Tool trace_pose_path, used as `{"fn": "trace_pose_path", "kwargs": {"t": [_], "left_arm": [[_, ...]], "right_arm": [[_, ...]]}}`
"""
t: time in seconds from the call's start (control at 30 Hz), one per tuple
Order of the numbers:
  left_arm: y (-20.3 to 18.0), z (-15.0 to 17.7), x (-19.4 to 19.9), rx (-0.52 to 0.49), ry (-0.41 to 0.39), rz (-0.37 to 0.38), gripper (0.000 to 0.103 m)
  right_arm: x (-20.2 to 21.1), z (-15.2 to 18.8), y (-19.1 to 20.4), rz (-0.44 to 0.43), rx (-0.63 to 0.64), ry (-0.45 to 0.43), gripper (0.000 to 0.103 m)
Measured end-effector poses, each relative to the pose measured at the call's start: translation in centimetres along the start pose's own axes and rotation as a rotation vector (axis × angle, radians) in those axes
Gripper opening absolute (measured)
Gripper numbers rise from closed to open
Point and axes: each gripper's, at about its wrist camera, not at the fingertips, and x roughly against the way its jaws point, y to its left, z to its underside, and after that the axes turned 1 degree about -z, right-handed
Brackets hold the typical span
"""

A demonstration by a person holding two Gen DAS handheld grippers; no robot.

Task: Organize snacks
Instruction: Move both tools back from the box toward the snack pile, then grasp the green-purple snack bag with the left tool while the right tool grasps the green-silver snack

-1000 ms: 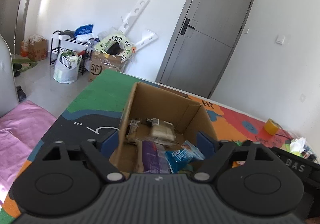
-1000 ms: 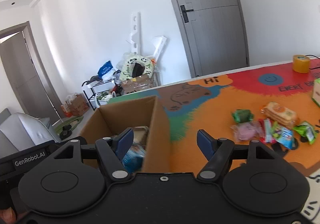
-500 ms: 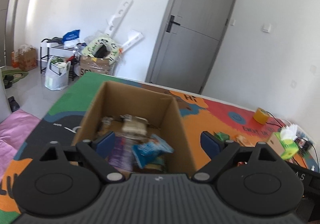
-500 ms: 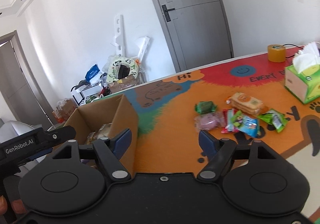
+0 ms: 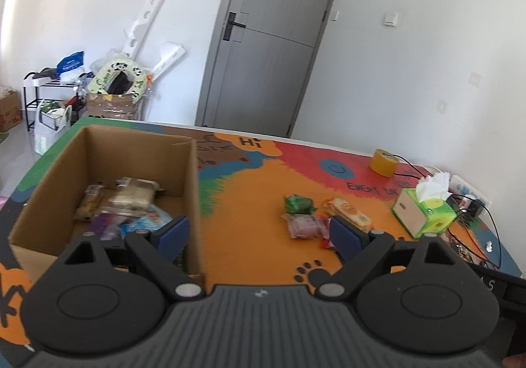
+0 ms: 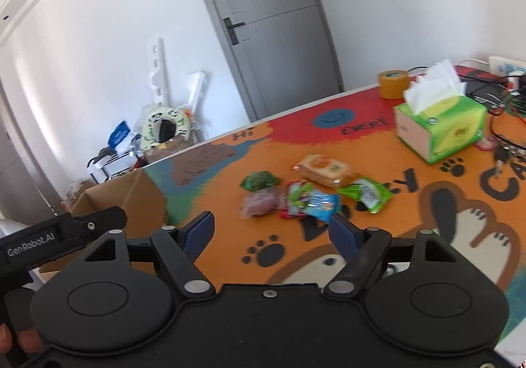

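An open cardboard box (image 5: 194, 177) stands at the left of the colourful table mat and holds several snack packets (image 5: 131, 197). It also shows in the right wrist view (image 6: 131, 197). Loose snacks lie on the orange part of the mat: a green packet (image 6: 259, 180), a pink packet (image 6: 259, 205), a biscuit pack (image 6: 325, 169), a blue-and-green packet (image 6: 312, 202) and a green wrapper (image 6: 368, 193). My left gripper (image 5: 259, 233) is open and empty beside the box's right wall. My right gripper (image 6: 273, 230) is open and empty, just short of the loose snacks.
A green tissue box (image 6: 440, 128) and a roll of yellow tape (image 6: 393, 83) stand at the far right of the table, with cables (image 6: 506, 98) behind. A grey door (image 5: 263, 49) and floor clutter (image 5: 115, 88) lie beyond the table.
Both grippers have swung right, away from the box and toward the loose snacks. The box has slid to the left of both views. Both stay open and empty.
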Motion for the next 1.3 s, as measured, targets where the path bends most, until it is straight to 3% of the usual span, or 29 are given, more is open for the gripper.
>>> {"fn": "trace_pose_path", "kwargs": {"t": [0.47,1.03,1.3], "left_arm": [[-4.9,0.5,-3.1,-0.059,0.043,0.021,0.091],[-8.7,0.8,-9.2,-0.086,0.106,0.038,0.088],[-10.4,1.3,-12.8,-0.076,0.152,0.013,0.070]], "right_arm": [[-0.1,-0.1,-5.1,0.044,-0.050,0.003,0.076],[-4.2,-1.4,-8.9,0.060,-0.069,0.036,0.070],[-7.2,-2.3,-10.9,0.070,-0.076,0.060,0.062]]}}
